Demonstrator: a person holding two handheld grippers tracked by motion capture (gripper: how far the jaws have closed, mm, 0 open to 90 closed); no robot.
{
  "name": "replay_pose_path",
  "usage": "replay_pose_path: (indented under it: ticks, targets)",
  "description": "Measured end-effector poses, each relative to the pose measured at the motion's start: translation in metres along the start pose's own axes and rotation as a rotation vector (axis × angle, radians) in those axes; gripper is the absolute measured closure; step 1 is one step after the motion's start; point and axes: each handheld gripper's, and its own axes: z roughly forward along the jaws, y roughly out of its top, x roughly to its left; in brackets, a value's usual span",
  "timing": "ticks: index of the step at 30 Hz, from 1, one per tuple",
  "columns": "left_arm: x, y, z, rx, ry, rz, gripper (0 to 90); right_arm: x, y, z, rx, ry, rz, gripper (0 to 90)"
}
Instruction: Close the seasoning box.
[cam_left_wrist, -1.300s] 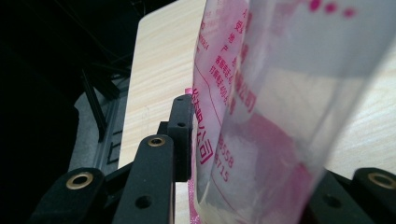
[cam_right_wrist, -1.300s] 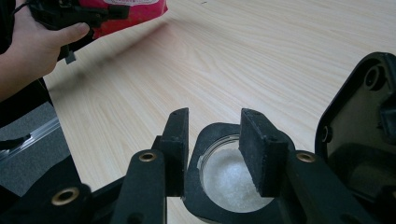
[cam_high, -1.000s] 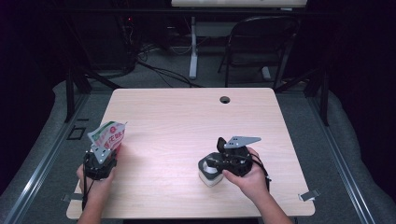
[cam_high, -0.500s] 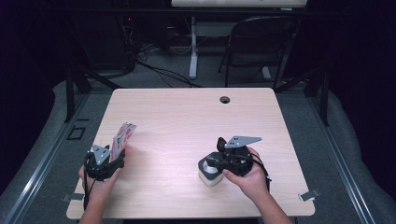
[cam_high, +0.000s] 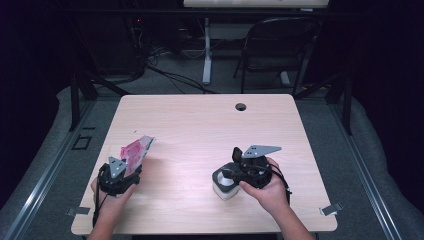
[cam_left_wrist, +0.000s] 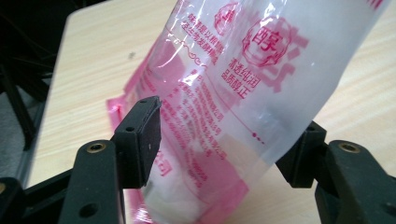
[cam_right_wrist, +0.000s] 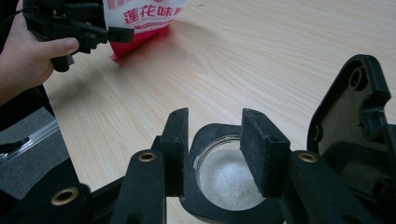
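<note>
Near the left front corner of the table, my left gripper (cam_high: 119, 172) had just been opening, and its jaws stood apart with the bag (cam_high: 136, 150) between them. I could see a gap between the near pad and the plastic, so I judged the bag was let go rather than pinched. The bag leaned on the table just beyond that gripper. It was a thin pouch, clear in parts and printed in pink, with white grains gathered at its bottom (cam_left_wrist: 177, 196). To finish this step well, I thought I should draw the left gripper straight back without snagging the loose film, so the bag would not tip and spill.

Toward the right front of the table, my right gripper (cam_high: 235, 172) was clamped across the rim of a small jar (cam_high: 223, 187). One jaw stood outside and one inside. The jar was open at the top and held white grains (cam_right_wrist: 229, 179); I should keep it level.
</note>
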Motion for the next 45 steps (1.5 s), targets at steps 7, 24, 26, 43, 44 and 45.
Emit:
replay_pose_path:
  ticks: [7,24,26,43,44,45]
  targets:
    - [-0.017,0.003,0.002,0.033,-0.027,0.065,38.9,0.003,0.003,-0.010,0.003,-0.021,-0.013,62.5]
    - [-0.045,0.004,0.008,0.076,-0.094,0.150,37.6,-0.002,0.008,-0.033,0.018,-0.030,0.014,65.4]
    - [-0.047,0.005,0.008,0.080,-0.102,0.154,37.6,-0.002,0.008,-0.036,0.017,-0.032,0.018,65.6]
    - [-0.062,0.006,0.010,0.086,-0.133,0.191,37.5,-0.006,0.010,-0.056,0.005,-0.051,0.029,68.5]
    - [-0.062,0.006,0.010,0.086,-0.135,0.194,37.5,-0.007,0.011,-0.057,0.007,-0.052,0.027,68.7]
    - [-0.063,0.006,0.010,0.084,-0.137,0.191,37.5,-0.007,0.010,-0.058,-0.001,-0.052,0.033,68.8]
